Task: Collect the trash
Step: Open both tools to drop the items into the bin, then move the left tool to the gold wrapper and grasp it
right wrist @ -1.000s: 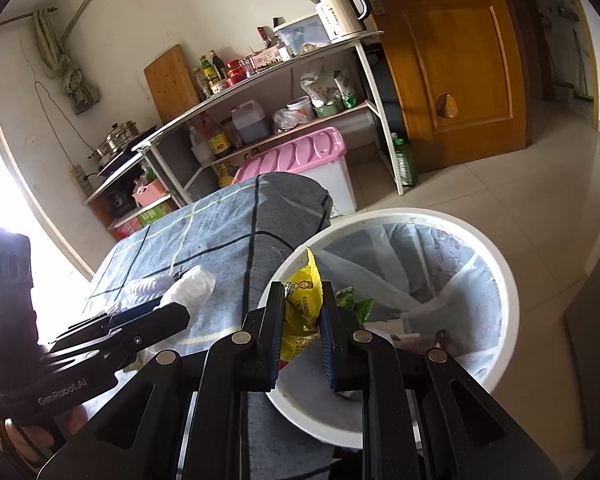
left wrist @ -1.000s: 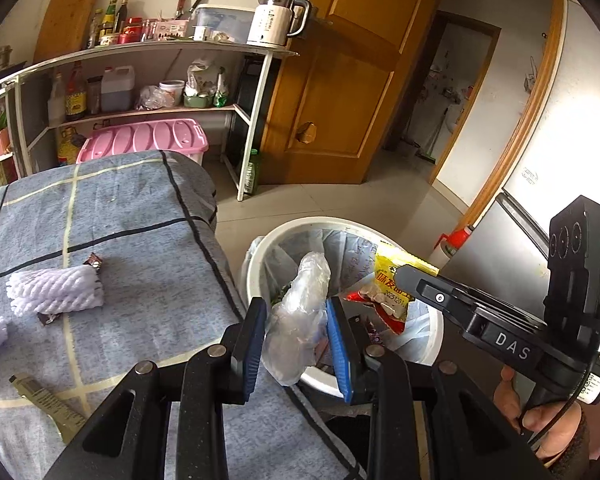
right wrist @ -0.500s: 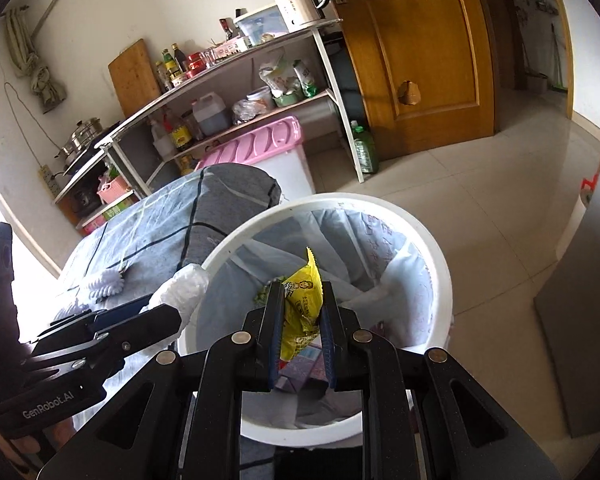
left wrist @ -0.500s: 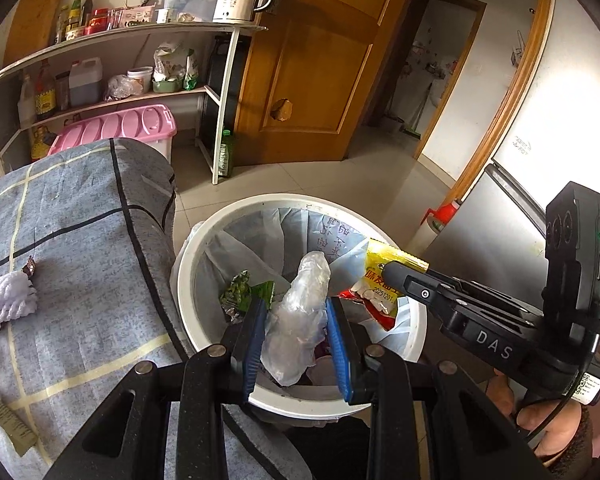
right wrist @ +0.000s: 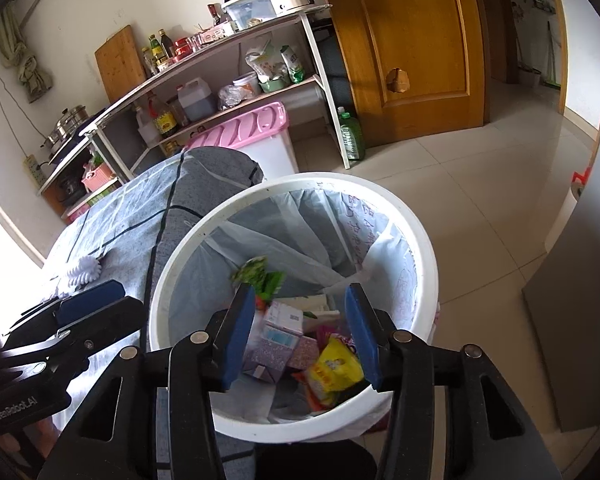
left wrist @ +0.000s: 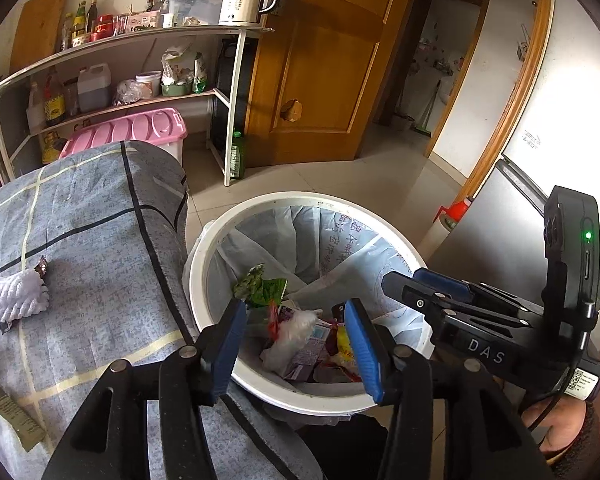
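Both grippers are held over the white bin [left wrist: 204, 280] so that released trash falls inside. The left gripper [left wrist: 296, 344] is opening, with nothing pinched between its blue pads; the clear plastic wrap [left wrist: 292, 332] lies below among the rubbish. The right gripper [right wrist: 300, 336] is likewise opening and empty, the yellow snack packet [right wrist: 334, 368] resting in the bin. To the left, a white foam net [left wrist: 12, 296] and a green sachet [left wrist: 12, 416] remain uncollected on the checked tablecloth [left wrist: 100, 240].
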Demonstrator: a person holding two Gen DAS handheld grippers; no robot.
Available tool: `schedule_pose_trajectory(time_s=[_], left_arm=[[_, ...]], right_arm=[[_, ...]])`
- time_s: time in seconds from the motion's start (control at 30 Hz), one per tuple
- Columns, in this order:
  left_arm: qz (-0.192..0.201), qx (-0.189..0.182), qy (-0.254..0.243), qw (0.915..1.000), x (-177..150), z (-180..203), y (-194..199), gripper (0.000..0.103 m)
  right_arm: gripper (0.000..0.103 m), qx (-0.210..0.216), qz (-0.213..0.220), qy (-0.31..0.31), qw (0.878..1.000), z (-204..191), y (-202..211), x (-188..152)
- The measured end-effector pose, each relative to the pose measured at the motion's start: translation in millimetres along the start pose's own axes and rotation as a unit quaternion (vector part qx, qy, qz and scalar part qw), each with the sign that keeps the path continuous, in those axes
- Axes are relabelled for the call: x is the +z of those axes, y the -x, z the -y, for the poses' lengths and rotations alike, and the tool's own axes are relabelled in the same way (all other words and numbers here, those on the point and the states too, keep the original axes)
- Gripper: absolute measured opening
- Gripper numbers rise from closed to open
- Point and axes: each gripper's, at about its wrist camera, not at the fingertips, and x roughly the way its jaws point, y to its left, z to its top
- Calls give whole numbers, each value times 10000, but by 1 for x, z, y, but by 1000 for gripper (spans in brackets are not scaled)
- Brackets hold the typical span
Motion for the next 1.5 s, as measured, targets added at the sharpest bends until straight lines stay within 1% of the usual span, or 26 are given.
schedule_pose_trajectory(time_s=[0.37,0.53,0.67,0.8,0.9,0.97,1.13,1.17,1.2,1.27,1.33,1.43,1.5], left_arm=[[193,230,237,9993,-8,-28,28,51],[319,449,455,9974,-18,-51,48,52],[407,696,651,9946,-28,-75,65,52],[433,1091,899,9890,-41,-101,80,52],[421,1405,1085,9832,-54,-121,90,52],[375,1694,1218,9773,-62,-135,95,52],[288,2094,1592,9644,-80,-167,104,52],[268,2104,1654,9632,-83,-172,105,54],[251,2084,1724,9624,-86,-176,105,59],[217,1998,1874,9615,-93,-182,105,62],[178,1865,2030,9611,-97,-189,101,62],[128,1874,2101,9595,-96,-193,93,62],[132,1747,2253,9584,-94,-199,87,62]], right_arm=[[48,245,54,168,9995,-31,4,-2],[48,406,58,354,9985,-53,2,-2],[48,545,37,487,9973,-71,0,-6],[48,707,-26,629,9955,-90,-5,-10],[48,880,-93,731,9934,-105,-8,-13],[48,1007,-155,801,9916,-114,-12,-15],[48,1246,-285,1058,9861,-141,-22,-22],[48,1298,-311,1088,9851,-145,-24,-23],[48,1338,-341,1118,9841,-150,-27,-24],[48,1375,-378,1175,9828,-157,-30,-26],[48,1411,-416,1222,9815,-163,-34,-26],[48,1419,-448,1291,9804,-171,-37,-27],[48,1431,-467,1297,9801,-173,-39,-27]])
